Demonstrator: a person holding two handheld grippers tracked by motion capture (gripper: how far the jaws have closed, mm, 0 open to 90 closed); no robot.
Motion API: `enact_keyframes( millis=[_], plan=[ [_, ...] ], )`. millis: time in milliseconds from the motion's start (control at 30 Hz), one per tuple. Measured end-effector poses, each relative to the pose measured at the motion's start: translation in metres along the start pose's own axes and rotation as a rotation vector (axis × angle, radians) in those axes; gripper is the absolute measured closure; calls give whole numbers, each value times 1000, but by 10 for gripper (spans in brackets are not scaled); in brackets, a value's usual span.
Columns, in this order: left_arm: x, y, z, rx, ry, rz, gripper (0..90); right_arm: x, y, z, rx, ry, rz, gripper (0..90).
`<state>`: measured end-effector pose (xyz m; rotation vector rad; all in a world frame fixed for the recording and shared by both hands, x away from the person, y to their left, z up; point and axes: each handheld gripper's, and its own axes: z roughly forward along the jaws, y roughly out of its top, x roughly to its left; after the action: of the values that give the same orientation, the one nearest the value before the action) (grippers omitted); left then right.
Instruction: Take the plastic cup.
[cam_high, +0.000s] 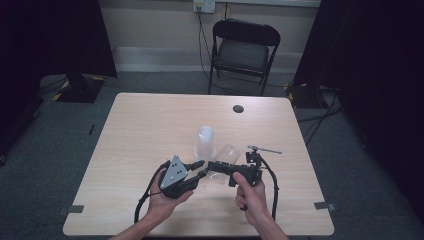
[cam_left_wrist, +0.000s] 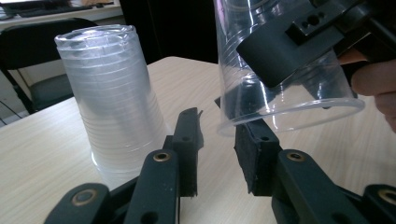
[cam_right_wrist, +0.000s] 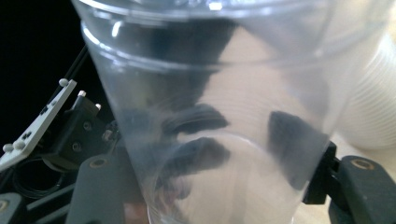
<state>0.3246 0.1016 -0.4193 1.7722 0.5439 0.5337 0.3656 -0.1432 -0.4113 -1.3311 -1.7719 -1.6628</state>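
Note:
An upside-down stack of clear plastic cups (cam_high: 205, 142) (cam_left_wrist: 114, 102) stands on the middle of the wooden table (cam_high: 150, 125). My right gripper (cam_high: 216, 167) (cam_right_wrist: 219, 186) is shut on a single clear cup (cam_high: 226, 156) (cam_left_wrist: 280, 70) (cam_right_wrist: 219, 116), holding it tilted above the table just right of the stack. My left gripper (cam_high: 200, 169) (cam_left_wrist: 219, 140) points at that cup's open rim with its jaws apart. The rim's lower edge hangs just above the gap, close to the right-hand pad (cam_left_wrist: 252, 154), and neither pad presses on it.
A black folding chair (cam_high: 245, 50) stands beyond the table's far edge. A dark round hole (cam_high: 238, 108) sits in the tabletop near the far right. Tape marks (cam_high: 75, 208) lie at the near corners. Dark curtains hang on both sides.

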Motion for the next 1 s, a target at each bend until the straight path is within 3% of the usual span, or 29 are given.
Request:
enact_keyframes(
  millis=[200,500,633,800,867,1000],
  plan=[
    [-4,0,1,-11,-6,32,729,2,-2,4,19,18,34,363],
    [-7,-1,2,-22,48,63,716,7,-6,12,57,40,50,365],
    [-10,-3,3,-32,77,84,717,7,-7,15,58,28,47,365],
    [-12,-3,3,-37,84,92,714,8,-8,16,64,36,59,365],
    [-13,-3,4,-42,77,84,737,8,-9,17,66,33,62,365],
    [-15,-3,3,-21,93,122,789,8,-9,16,57,27,49,354]
  ],
)
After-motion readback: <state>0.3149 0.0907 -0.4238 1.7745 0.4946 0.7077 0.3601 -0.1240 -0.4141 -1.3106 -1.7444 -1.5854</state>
